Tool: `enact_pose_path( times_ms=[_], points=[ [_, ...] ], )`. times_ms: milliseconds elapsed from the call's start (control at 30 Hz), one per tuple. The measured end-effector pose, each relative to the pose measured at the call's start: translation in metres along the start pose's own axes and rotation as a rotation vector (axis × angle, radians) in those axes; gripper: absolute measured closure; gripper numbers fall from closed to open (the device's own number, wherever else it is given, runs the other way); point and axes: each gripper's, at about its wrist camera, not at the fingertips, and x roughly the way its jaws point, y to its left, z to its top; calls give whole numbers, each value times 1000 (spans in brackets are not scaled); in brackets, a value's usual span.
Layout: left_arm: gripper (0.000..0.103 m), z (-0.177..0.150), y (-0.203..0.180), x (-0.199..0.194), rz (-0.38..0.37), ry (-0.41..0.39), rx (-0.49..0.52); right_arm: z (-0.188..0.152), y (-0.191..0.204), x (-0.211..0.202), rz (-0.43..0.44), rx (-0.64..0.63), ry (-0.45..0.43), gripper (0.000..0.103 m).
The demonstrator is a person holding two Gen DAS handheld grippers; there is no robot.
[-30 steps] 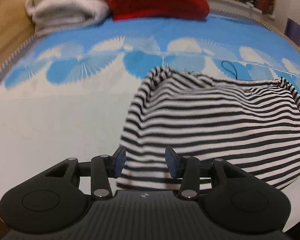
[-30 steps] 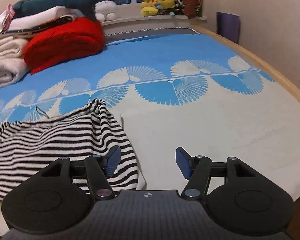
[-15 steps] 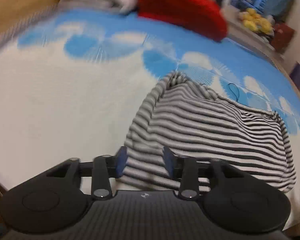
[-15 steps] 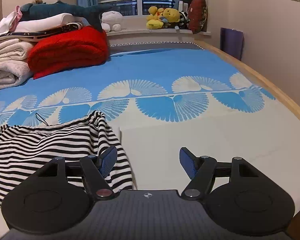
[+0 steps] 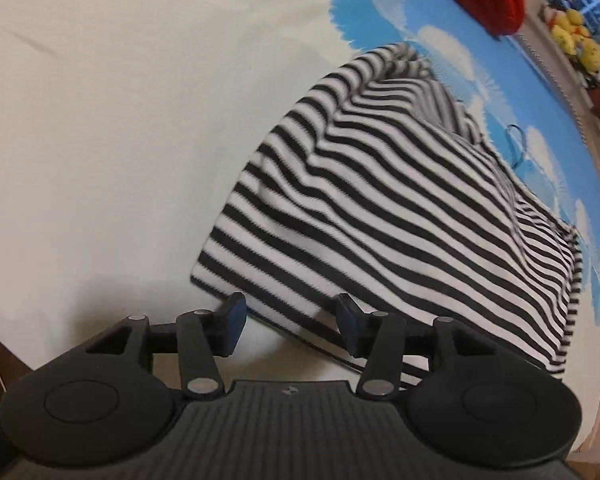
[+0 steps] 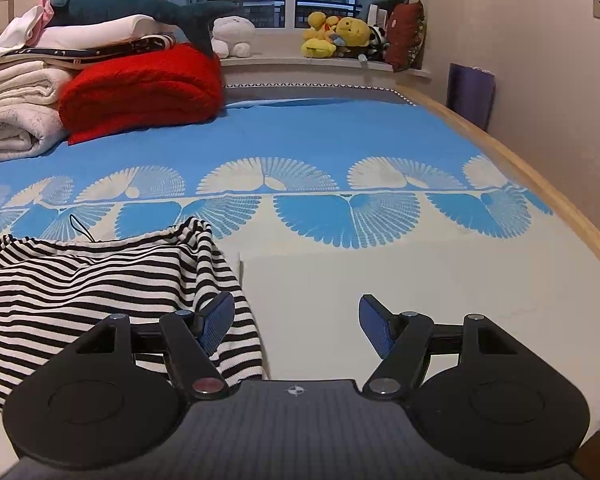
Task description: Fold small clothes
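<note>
We tilt the left gripper [image 5: 288,322] steeply down to the near hem of the striped garment [image 5: 400,216] at the bed's [image 5: 100,120] near edge, its jaws opening around the hem for a grasp, while the right gripper [image 6: 296,326] waits spread and empty.

The striped garment [image 6: 100,280] runs off the right wrist view's left edge; the left claw [image 5: 290,322] hides its near hem.

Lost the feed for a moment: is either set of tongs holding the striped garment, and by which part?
Nothing is held. The left tongs are opening, straddling the striped garment at its near hem without pressing it. The right tongs are open beside its edge.
</note>
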Motion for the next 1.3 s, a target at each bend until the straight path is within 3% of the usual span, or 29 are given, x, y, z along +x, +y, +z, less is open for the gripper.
enact_pose_path(
  times_ms=[233,367,433,500,633,833,1067,1200,1300],
  points=[
    [44,0,17,8,49,-31,-106,-4,-13,-1,-12,-13,13,33],
    [45,1,12,10,58,-90,-81,-5,-17,1,-17,-26,19,33],
    [57,1,11,10,71,-115,-68,-5,-18,2,-19,-25,23,33],
    [88,0,5,11,73,-131,-38,-5,-18,3,-25,-23,23,33],
    [92,1,-9,1,80,-207,27,-5,-21,6,-35,-15,29,33],
    [93,-7,-36,-39,99,-394,207,-4,-25,10,-62,34,38,33],
    [94,-14,-77,-46,172,-467,395,-4,-23,13,-99,75,42,35],
    [94,-21,-112,-67,89,-512,440,-4,-23,19,-114,102,52,37],
    [95,-30,-142,-78,45,-544,484,-2,-25,20,-104,152,47,46]
  ],
)
